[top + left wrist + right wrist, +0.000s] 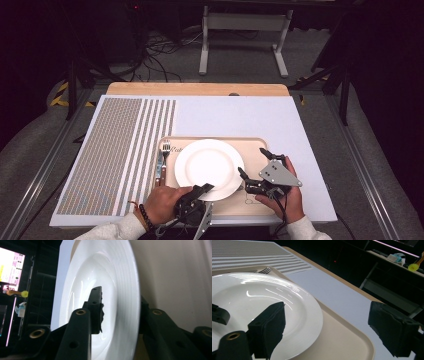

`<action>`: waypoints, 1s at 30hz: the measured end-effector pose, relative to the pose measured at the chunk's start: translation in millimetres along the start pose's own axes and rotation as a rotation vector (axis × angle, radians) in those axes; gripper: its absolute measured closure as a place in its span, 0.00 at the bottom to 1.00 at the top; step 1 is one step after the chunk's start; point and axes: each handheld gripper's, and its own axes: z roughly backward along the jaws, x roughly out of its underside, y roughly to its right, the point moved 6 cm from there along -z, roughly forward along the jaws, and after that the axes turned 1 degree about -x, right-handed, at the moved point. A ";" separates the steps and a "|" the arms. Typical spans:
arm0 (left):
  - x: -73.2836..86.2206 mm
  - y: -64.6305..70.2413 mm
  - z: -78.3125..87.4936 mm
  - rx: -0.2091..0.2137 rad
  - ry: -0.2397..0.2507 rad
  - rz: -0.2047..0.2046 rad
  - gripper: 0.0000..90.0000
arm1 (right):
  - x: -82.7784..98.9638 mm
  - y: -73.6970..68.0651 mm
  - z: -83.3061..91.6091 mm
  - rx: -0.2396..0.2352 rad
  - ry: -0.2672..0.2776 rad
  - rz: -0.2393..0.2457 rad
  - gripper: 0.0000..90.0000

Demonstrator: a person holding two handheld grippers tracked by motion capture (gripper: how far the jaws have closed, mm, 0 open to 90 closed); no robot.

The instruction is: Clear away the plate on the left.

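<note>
Two claws meet the plate [209, 169]: left claw [205, 189] straddles its rim unclamped, right claw [252, 167] spread wide.

Both forearms come in low and both hands sit close to the plate [209, 167], the one fixed mark here. The left hand [160, 204] is at the plate's near-left edge, knuckles up, a bead bracelet at the wrist. Its left gripper [204, 190] reaches in over the near rim, one jaw above the plate, the other under it, rim between them, with a gap showing. The right hand [287, 197] is just off the plate's right edge. The right gripper [252, 162] points left toward the plate, jaws spread wide, nothing between them.
</note>
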 end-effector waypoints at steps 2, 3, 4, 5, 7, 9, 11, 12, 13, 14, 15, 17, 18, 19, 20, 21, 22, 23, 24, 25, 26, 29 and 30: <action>0.2 -0.2 0.5 -0.003 0.002 0.009 0.73 | 0.2 -0.3 -0.2 0.002 -0.002 -0.001 0.17; 0.3 -0.5 0.8 -0.001 0.002 0.011 0.71 | 0.2 -0.9 -0.2 0.001 -0.003 -0.002 0.17; 0.3 -0.5 0.8 -0.001 0.002 0.011 0.68 | 0.2 -0.9 -0.2 0.001 -0.003 -0.002 0.17; 0.5 -0.4 1.3 0.007 0.003 0.021 0.68 | 0.1 -1.6 -0.3 -0.001 -0.003 0.000 0.17; 0.1 0.4 0.7 0.023 0.006 0.045 0.62 | -0.3 -3.1 -0.4 -0.004 -0.003 0.005 0.17; -1.3 1.5 1.5 0.055 0.008 0.056 0.58 | -0.1 -3.9 -0.7 -0.004 -0.007 0.007 0.17; -2.5 1.4 2.2 0.039 0.010 0.062 0.55 | 0.3 -4.4 -0.8 -0.005 -0.010 0.006 0.17; -2.7 0.9 2.6 0.042 0.012 0.068 0.52 | 0.5 -4.6 -0.8 -0.007 -0.011 0.006 0.17; -3.2 -0.1 3.4 0.044 0.021 0.077 0.50 | 0.7 -4.8 -0.8 -0.008 -0.012 0.005 0.17; -4.0 -1.0 4.4 0.040 0.033 0.087 0.48 | 0.7 -5.1 -0.8 -0.007 -0.013 0.006 0.17; -4.4 -1.4 5.4 0.045 0.035 0.097 0.45 | 0.3 -5.4 -0.9 -0.008 -0.011 0.006 0.17; -4.8 -2.0 5.8 0.041 0.040 0.098 0.42 | -0.1 -5.8 -1.0 -0.009 -0.011 0.006 0.17; -5.3 -3.2 6.6 0.041 0.051 0.112 0.42 | -0.2 -5.8 -1.1 -0.008 -0.011 0.008 0.17; -5.1 -3.6 6.9 0.046 0.054 0.117 0.40 | -0.4 -5.8 -1.5 -0.009 -0.010 0.007 0.17; -4.9 -4.4 7.1 0.042 0.057 0.121 0.39 | -0.5 -5.7 -1.7 -0.009 -0.010 0.007 0.17; -4.7 -4.6 6.9 0.043 0.060 0.130 0.37 | -0.5 -5.8 -1.9 -0.010 -0.010 0.007 0.17; -4.3 -4.4 7.0 0.049 0.063 0.140 0.36 | -0.4 -6.0 -1.9 -0.011 -0.010 0.008 0.17; -4.1 -5.3 7.4 0.049 0.067 0.139 0.35 | -0.3 -6.2 -1.9 -0.012 -0.011 0.009 0.17; -4.0 -6.1 7.5 0.047 0.071 0.141 0.33 | -0.2 -6.4 -2.1 -0.014 -0.011 0.008 0.17; -3.7 -5.9 7.3 0.050 0.072 0.156 0.32 | 0.0 -6.8 -2.3 -0.017 -0.011 0.008 0.17; -3.4 -6.0 7.1 0.056 0.073 0.163 0.30 | 0.3 -7.2 -2.6 -0.018 -0.012 0.011 0.17; -3.2 -5.0 6.8 0.070 0.083 0.170 0.27 | 0.6 -7.6 -3.2 -0.023 -0.013 0.017 0.17; -3.0 -5.2 6.4 0.068 0.083 0.172 0.25 | 0.6 -7.2 -3.6 -0.022 -0.013 0.019 0.17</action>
